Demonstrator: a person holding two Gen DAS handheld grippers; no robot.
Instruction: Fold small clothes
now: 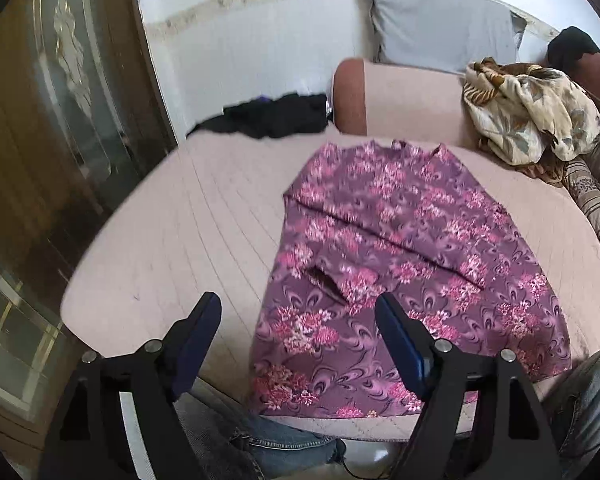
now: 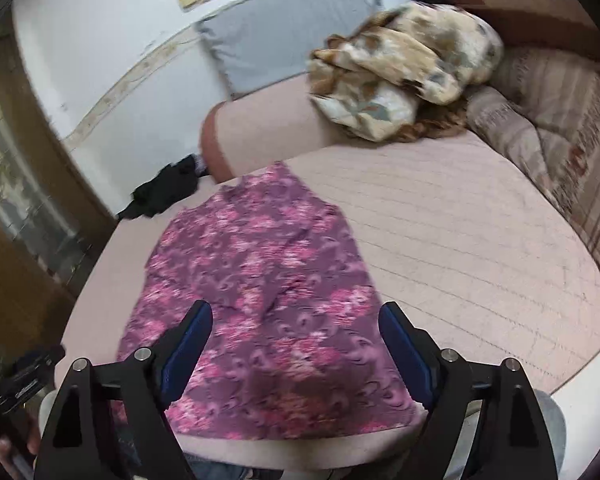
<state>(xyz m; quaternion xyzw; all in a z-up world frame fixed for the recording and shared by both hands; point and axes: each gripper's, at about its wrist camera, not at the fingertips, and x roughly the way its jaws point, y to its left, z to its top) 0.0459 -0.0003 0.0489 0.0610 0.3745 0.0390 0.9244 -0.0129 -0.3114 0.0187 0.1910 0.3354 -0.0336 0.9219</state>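
Purple floral garment spread flat on the pink bed beneath both wide-open, empty grippers, left and right, with crumpled beige floral cloth and black clothing lying beyond.

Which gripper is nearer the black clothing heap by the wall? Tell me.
Left. The left gripper hovers at the purple garment's wall-side edge, facing the black heap; the right gripper hangs farther over.

Ahead of the black, blue-padded left gripper, a purple garment bears pink floral sprays; beyond it lie pale pink bedding and a cream-and-brown blanket.
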